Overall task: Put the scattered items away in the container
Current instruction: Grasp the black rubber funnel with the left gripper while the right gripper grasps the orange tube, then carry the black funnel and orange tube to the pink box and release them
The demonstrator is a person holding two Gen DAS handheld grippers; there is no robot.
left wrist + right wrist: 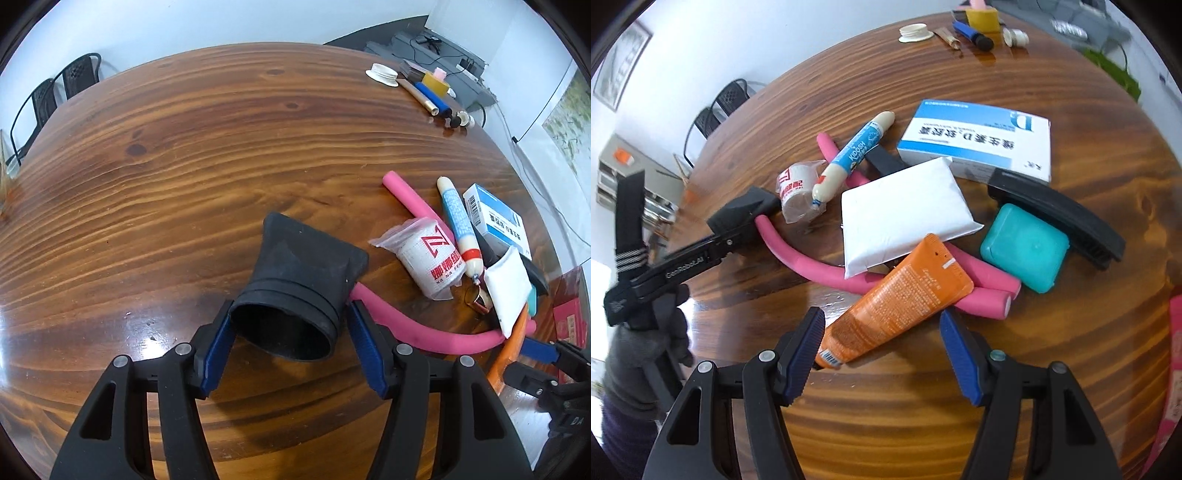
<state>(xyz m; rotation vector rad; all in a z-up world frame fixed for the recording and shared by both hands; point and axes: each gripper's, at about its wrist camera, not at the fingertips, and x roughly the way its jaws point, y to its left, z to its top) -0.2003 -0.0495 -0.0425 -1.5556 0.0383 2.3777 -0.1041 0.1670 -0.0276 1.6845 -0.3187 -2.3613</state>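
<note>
Pouch: black pouch (pixel 295 291), lower centre of left view, mouth between the open left gripper (pixel 291 343) pads, not yet clamped.
Tube: orange tube (pixel 897 306) between the open right gripper (pixel 882 347) jaws, lower centre.
Risk: soft pouch rim may collapse when squeezed; the tube, lying across pink foam rods (pixel 982 291), could drag them along.

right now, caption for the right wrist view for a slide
Right gripper open over an orange tube atop pink foam rods.

walls: white (pixel 221 22) | table: glossy wood (pixel 184 147) | chairs: two black, far edge (pixel 59 85)
</note>
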